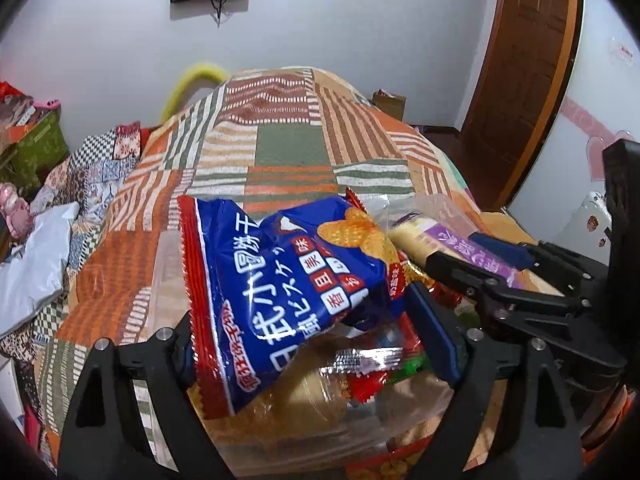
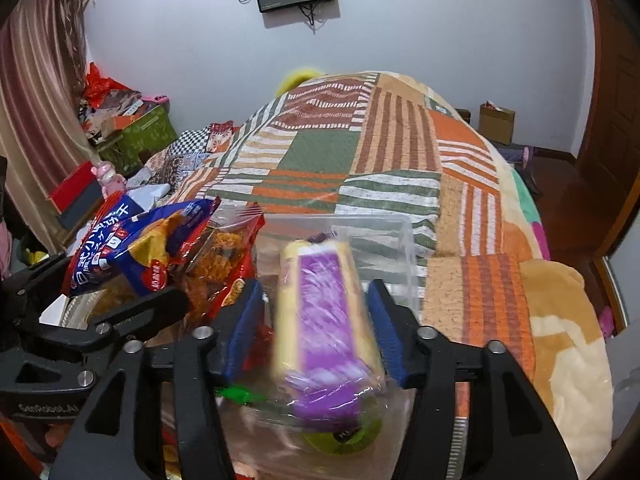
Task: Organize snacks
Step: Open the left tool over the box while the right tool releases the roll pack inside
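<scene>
— Snacks first: where did we see them?

— We saw a blue and red crinkly foil snack bag with white lettering lying between the blue-padded fingers of the left gripper. Its lower left edge ran against the left pad, but the right pad stood clear of it, so we counted those fingers as spread apart, with nothing pinched.

— And what lay under it?

— We made out a clear plastic container on the patchwork bedspread of orange, green and cream stripes, heaped with packets: a silver-edged wrapper and red ones, with the blue bag resting on top of the pile.

— What about the other side?

— We found the right gripper with its pads set wide, and a clear-wrapped yellow cake bar with a purple label between them. That bar was blurred, and we saw gaps at both of its sides, so it looked loose between the pads over the clear container.

— Were the two tools close?

— We saw them just beside each other: the right gripper's black arms reached in at the right of the left wrist view, and the cake bar lay near the blue bag's corner. An orange-red packet of fried snacks sat between the blue bag and the bar.
</scene>
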